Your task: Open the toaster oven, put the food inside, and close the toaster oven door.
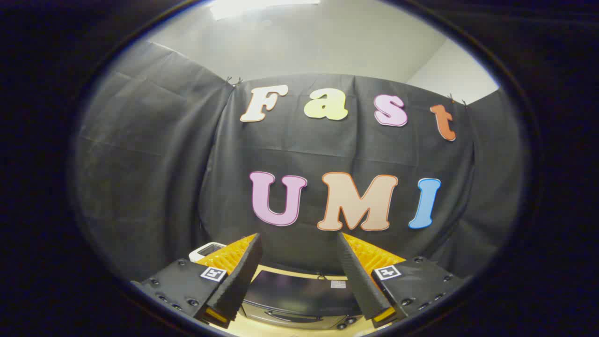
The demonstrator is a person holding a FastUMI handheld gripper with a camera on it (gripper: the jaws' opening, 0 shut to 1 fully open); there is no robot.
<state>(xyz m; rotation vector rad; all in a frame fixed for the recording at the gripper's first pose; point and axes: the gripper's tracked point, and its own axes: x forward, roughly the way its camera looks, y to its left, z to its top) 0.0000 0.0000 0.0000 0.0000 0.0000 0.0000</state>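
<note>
1. The gripper [299, 241] is held high with its fingers spread wide and nothing between them, tips aimed at the booth's cloth wall [154, 187].
2. Below and between the fingers, toward six o'clock, sits the toaster oven [299, 295] on a light table [243, 327]; its dark top and front controls show, and the door looks closed.
3. At ten o'clock of the left finger, a white object [206, 250] peeks out; I cannot tell what it is.
4. No food is in view.
5. This looks like the opening approach: next, lower toward the door's handle and close on it.
</note>
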